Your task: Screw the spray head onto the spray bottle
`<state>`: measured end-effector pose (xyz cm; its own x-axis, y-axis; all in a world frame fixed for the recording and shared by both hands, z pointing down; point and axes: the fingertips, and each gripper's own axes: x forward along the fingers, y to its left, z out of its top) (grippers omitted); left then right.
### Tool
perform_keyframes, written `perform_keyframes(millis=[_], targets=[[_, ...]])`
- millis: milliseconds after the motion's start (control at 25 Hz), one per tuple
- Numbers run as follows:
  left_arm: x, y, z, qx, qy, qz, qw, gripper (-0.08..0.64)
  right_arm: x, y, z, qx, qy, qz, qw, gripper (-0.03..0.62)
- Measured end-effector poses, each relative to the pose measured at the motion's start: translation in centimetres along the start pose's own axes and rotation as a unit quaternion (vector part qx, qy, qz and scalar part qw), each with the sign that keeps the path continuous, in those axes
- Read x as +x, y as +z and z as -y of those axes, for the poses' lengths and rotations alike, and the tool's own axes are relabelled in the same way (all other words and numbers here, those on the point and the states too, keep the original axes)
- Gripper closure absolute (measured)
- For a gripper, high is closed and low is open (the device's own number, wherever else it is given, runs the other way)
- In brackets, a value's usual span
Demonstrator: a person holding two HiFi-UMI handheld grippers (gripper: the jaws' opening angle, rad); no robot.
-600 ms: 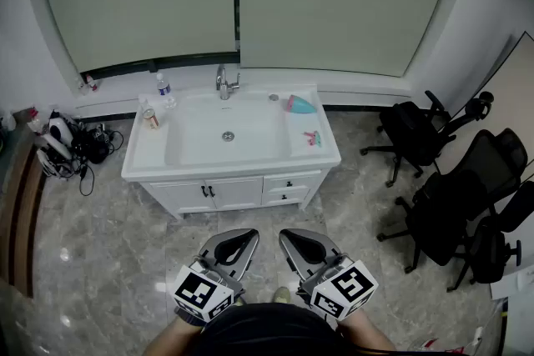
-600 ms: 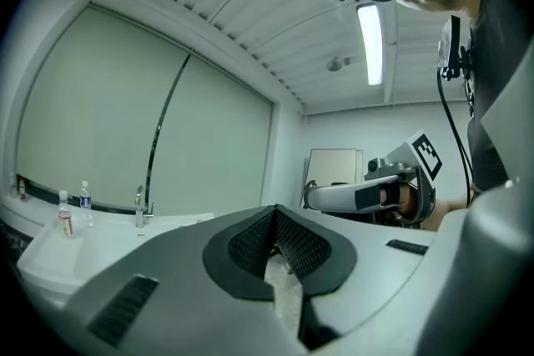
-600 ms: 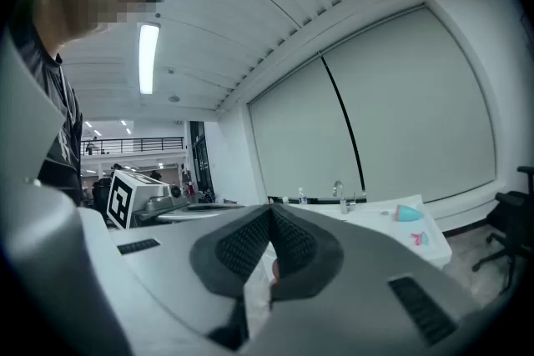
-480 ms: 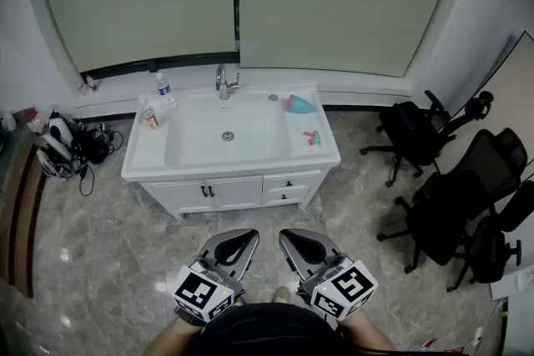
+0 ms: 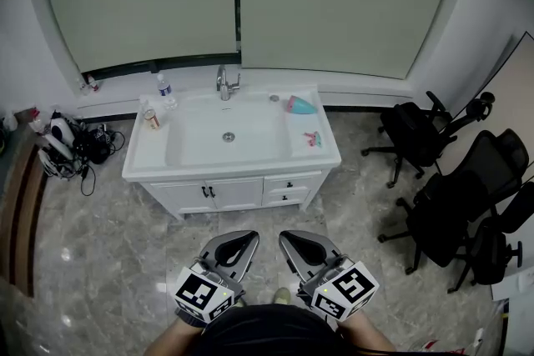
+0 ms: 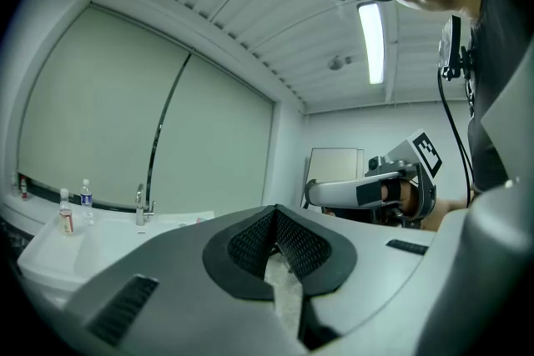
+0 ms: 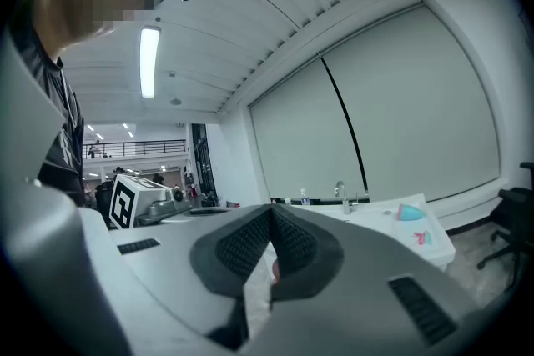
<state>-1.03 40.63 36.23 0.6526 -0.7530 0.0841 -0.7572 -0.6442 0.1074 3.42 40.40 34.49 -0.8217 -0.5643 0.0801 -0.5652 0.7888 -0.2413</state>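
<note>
A teal spray bottle [image 5: 299,104] lies on the right of the white sink counter [image 5: 317,158], with a small pink and teal spray head [image 5: 310,137] nearer the front edge. Both also show in the right gripper view: the bottle [image 7: 409,213] and the spray head [image 7: 420,238]. My left gripper [image 5: 235,239] and right gripper [image 5: 300,239] hover side by side above the floor, well short of the cabinet. Both are shut with nothing held. Each gripper's own view shows its pads pressed together: left gripper [image 6: 274,213], right gripper [image 7: 271,213].
A faucet [image 5: 224,82] stands behind the basin. A water bottle [image 5: 163,85] and a small bottle [image 5: 150,117] sit on the counter's left. Black office chairs [image 5: 450,196] crowd the right side. Cables and gear [image 5: 67,150] lie on the floor at the left.
</note>
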Motion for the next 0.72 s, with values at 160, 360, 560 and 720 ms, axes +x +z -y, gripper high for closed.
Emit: perform_keyframes(millis=[160,360,560,720], targets=[[0.4,-0.2,0.2,-0.005,0.001,-0.004,1.0000,0.555,-0.4,0.3,0.6,0.015,0.005,0.015,1.000,0.592],[2.2,-0.6,0.8,-0.007,0.004,-0.009,0.9999,0.555,-1.8,0.2,2.7,0.011,0.002,0.015,1.000,0.591],[5.2,-1.1,1.0,-0.010,0.019,-0.013,0.9997,0.555,-3.7,-0.2,5.9,0.019,0.002,0.019,1.000,0.591],[7.5,-1.8,2.2,-0.015,0.027,-0.025,0.9992,0.555,-5.4,-0.9,8.2,0.028,0.008,0.011,1.000,0.591]])
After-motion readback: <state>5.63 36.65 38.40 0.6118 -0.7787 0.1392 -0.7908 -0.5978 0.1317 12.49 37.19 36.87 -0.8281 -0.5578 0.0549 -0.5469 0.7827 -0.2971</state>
